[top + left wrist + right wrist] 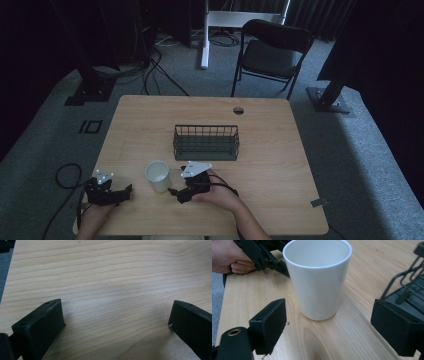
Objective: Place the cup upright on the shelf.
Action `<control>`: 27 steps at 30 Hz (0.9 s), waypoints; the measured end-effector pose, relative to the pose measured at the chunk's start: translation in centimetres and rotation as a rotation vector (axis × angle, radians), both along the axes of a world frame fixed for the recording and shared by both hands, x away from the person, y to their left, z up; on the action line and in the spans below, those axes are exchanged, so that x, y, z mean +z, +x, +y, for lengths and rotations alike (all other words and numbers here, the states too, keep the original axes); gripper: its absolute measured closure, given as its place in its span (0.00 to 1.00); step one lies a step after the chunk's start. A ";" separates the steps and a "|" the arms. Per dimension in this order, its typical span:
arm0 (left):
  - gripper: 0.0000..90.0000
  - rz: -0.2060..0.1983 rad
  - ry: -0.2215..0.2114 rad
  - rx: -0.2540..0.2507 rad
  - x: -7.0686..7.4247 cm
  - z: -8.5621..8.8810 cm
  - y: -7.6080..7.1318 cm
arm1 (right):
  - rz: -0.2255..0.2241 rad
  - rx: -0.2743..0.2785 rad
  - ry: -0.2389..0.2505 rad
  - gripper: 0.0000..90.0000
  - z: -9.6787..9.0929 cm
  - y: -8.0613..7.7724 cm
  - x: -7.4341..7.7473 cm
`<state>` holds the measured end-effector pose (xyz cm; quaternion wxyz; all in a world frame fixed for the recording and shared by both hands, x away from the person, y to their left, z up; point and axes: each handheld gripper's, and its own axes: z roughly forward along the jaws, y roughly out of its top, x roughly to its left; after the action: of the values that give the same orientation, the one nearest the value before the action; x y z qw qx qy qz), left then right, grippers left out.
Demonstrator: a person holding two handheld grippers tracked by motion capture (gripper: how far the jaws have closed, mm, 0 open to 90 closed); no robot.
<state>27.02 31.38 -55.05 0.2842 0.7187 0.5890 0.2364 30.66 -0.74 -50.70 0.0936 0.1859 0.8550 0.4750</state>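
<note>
A white cup (158, 175) stands upright and empty on the wooden table (260, 125), in front of a dark wire basket (206, 142). My right gripper (176, 187) lies just right of the cup, pointing at it. In the right gripper view this gripper (329, 312) is open, and the cup (319, 285) stands a little ahead of the jaws, not touched by them. My left gripper (125, 192) rests near the table's front left corner, left of the cup. Its jaws (115, 312) are wide open over bare wood.
The basket (407, 287) is empty and close on the right gripper's far side. A round cable hole (238, 110) sits at the table's back edge. A black folding chair (270, 52) stands behind the table. The other hand and left gripper (262, 255) show beyond the cup.
</note>
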 end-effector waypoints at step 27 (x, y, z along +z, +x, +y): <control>0.00 0.000 -0.001 0.001 0.0 0.0 0.0 | -0.016 0.021 0.027 0.14 4.8 1.2 -0.4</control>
<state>27.02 31.37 -55.04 0.2843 0.7184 0.5893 0.2362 31.89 4.02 -51.09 0.0931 0.1744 0.8496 0.4891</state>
